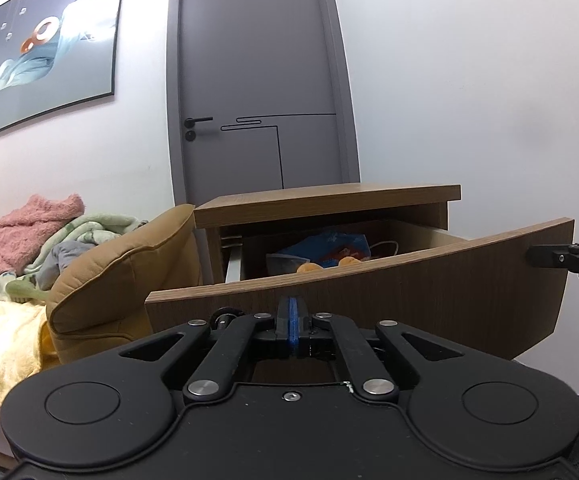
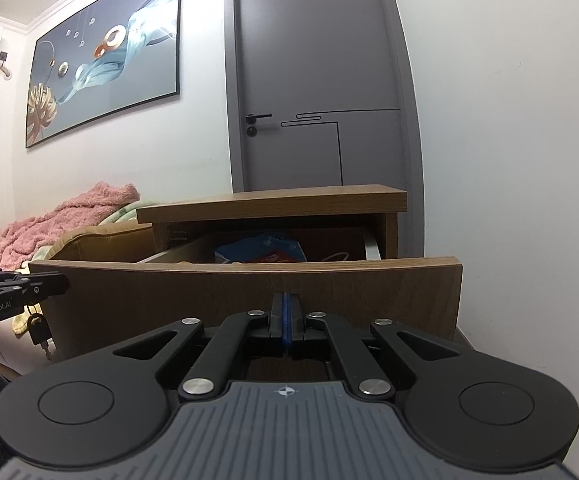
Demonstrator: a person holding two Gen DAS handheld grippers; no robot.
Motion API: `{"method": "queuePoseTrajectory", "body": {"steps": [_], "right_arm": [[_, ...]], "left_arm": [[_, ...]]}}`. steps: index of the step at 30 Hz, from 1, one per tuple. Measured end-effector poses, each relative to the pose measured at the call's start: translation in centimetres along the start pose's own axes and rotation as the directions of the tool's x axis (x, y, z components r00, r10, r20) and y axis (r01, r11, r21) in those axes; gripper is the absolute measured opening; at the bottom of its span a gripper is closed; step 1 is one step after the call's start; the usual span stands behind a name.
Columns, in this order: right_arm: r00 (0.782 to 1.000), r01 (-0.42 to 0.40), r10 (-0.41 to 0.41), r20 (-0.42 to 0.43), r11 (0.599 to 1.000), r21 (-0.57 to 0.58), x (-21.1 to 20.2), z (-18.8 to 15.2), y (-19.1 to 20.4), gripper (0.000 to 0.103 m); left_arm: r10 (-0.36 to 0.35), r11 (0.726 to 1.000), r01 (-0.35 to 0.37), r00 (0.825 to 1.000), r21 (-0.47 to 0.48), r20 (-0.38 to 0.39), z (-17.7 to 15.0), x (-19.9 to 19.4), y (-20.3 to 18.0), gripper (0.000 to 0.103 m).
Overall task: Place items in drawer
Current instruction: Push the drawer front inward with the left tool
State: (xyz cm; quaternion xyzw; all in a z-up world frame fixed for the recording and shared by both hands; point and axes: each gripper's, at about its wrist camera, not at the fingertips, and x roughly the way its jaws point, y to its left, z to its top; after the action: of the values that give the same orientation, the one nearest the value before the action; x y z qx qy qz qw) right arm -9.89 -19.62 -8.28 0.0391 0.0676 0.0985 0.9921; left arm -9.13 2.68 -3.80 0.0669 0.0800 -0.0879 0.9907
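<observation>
The wooden drawer (image 1: pixel 409 296) of a bedside cabinet (image 1: pixel 329 200) stands pulled out. Inside lie a blue packet (image 1: pixel 325 246), two orange round things (image 1: pixel 309 267) and a white looped handle (image 1: pixel 385 246). My left gripper (image 1: pixel 292 300) is shut, blue pads together, its tips close to the drawer front. The right gripper (image 1: pixel 529 256) shows at the front's right end. In the right wrist view my right gripper (image 2: pixel 286 296) is shut, close to the drawer front (image 2: pixel 209 288). The left gripper (image 2: pixel 65 282) points at its left end, with a small black lock and keys (image 2: pixel 38 328) hanging under it.
A tan cushioned arm (image 1: pixel 129 264) presses against the cabinet's left side, with pink (image 1: pixel 21 232), green and yellow blankets heaped behind it. A grey door (image 1: pixel 257 80) stands shut behind the cabinet. A white wall runs to the right.
</observation>
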Motion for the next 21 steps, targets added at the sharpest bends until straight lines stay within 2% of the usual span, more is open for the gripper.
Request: {"method": "queuePoseTrajectory", "body": {"steps": [6,15,21], "right_arm": [[1.000,-0.003,0.003,-0.015,1.000,0.015,1.3,0.1,-0.4,0.000],[0.999,-0.002,0.003,-0.036,1.000,0.030,3.5,0.8,-0.8,0.000],[0.999,0.008,-0.007,-0.035,0.999,0.033,4.9,1.0,-1.1,0.000]], "left_arm": [[-0.002,0.999,0.002,1.000,0.045,-0.003,0.2,1.4,0.0,0.004],[-0.007,0.999,0.008,1.000,0.042,-0.031,1.0,3.9,0.4,0.004],[-0.007,1.000,0.007,0.999,0.003,-0.051,1.6,5.5,0.9,0.004]]}}
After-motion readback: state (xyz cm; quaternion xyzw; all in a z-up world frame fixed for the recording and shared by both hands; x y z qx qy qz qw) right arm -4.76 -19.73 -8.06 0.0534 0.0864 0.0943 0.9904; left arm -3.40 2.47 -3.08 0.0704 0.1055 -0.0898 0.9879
